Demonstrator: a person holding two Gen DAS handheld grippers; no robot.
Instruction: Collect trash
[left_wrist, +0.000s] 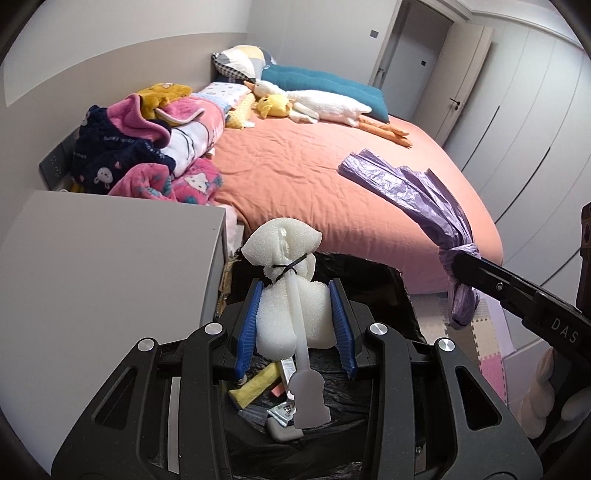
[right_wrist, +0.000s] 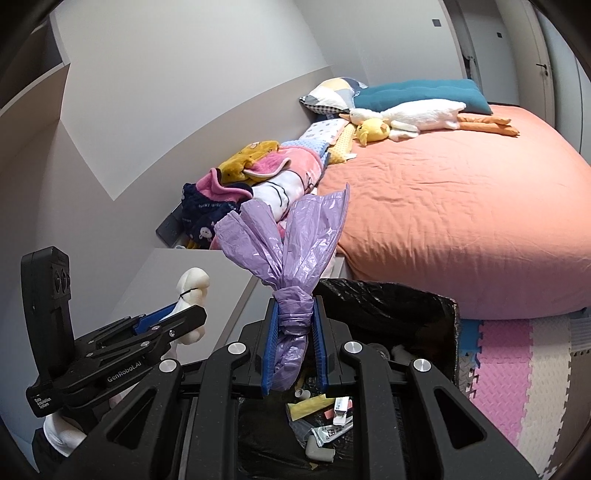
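My left gripper (left_wrist: 295, 295) is shut on a white foam sponge brush (left_wrist: 284, 314) with a pale plastic handle, held over the black-lined trash bin (left_wrist: 402, 295). It also shows in the right wrist view (right_wrist: 192, 291). My right gripper (right_wrist: 293, 314) is shut on the knot of a purple plastic bag (right_wrist: 291, 236), held above the same bin (right_wrist: 417, 306). In the left wrist view the bag (left_wrist: 417, 192) hangs from the right gripper (left_wrist: 461, 266) at the right. Several wrappers and tubes (right_wrist: 325, 417) lie in the bin's bottom.
A grey nightstand (left_wrist: 103, 266) stands left of the bin. The bed with an orange sheet (left_wrist: 314, 166) is behind, with blankets (left_wrist: 147, 147), pillows and a plush goose (left_wrist: 321, 103). Pink and white foam mats (right_wrist: 517, 362) cover the floor at the right.
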